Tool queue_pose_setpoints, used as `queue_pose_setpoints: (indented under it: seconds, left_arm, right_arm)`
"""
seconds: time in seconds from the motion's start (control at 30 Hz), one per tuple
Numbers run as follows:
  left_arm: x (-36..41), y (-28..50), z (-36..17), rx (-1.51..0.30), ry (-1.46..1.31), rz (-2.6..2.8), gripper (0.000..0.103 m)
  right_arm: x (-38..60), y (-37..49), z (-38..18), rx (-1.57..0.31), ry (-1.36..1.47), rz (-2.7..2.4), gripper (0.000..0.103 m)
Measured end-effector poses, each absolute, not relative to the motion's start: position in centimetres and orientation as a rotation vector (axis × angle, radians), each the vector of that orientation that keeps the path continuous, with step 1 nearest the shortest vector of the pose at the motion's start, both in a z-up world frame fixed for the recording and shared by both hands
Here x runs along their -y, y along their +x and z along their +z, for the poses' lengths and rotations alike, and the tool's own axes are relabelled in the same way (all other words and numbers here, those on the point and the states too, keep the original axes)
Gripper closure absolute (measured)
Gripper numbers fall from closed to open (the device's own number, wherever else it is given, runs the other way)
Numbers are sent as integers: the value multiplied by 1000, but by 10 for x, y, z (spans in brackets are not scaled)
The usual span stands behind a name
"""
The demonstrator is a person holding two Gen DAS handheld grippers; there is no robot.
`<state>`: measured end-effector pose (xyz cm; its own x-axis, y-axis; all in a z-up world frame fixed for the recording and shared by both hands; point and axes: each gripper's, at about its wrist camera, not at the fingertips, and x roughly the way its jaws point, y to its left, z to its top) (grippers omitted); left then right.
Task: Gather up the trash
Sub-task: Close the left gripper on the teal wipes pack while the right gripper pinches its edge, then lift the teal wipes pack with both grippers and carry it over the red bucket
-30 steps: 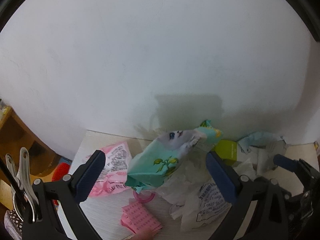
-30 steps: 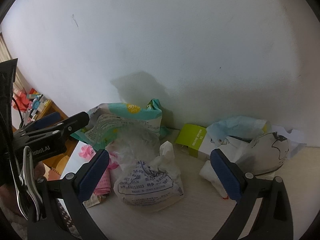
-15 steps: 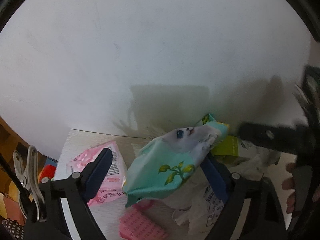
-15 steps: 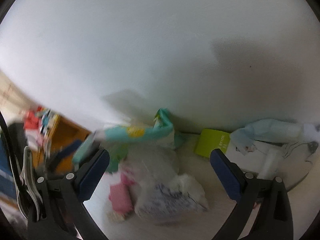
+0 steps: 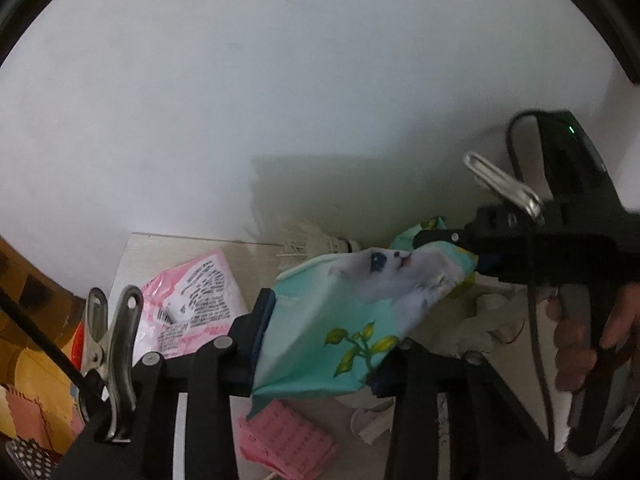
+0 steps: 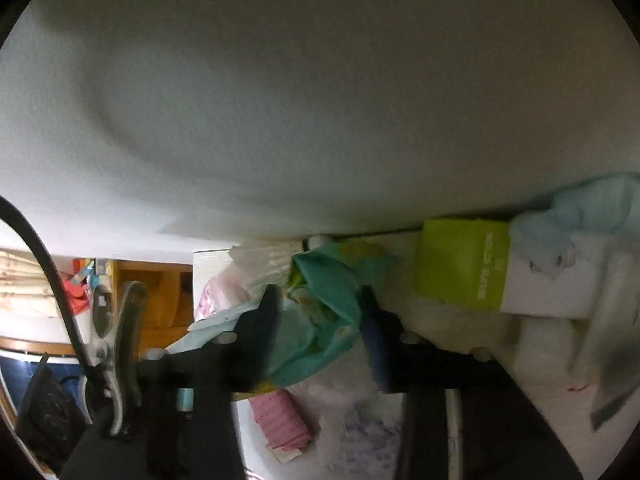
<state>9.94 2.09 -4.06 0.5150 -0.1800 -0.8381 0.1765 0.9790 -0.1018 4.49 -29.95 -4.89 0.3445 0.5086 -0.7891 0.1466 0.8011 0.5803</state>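
The teal plastic wrapper printed with a white kitten and yellow lemons (image 5: 352,320) hangs above the pale table (image 5: 132,256), stretched between both tools. The left gripper (image 5: 320,344) is closing on its near, lower end, pads against the film. The right gripper (image 6: 320,320) is closing on the far, upper end, where the film bunches between its jaws. This two-ended hold probably keeps the limp pack from folding or spilling. No bin or bag for the trash shows. Beneath lie a pink printed pouch (image 5: 196,300), a pink dotted paper pad (image 5: 288,440) and crumpled white plastic. A lime-green and white carton (image 6: 480,268) rests far right by the wall.
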Motion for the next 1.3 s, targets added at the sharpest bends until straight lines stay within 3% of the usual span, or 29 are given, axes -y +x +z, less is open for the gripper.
queue_pose_setpoints:
  seconds: [0.57,0.8,1.3]
  left_arm:
    - [-55,20,50,-789,6,-173,68]
    - [-68,4,52,-751,48,-159,68]
    - [-110,-17,55,-752,-31,-43,68]
  right_arm:
    - [236,-37,34,-852,250,379,81]
    - [246,-68,64,-812,241,397,82]
    - [209,-87,71,-799,188,509,82]
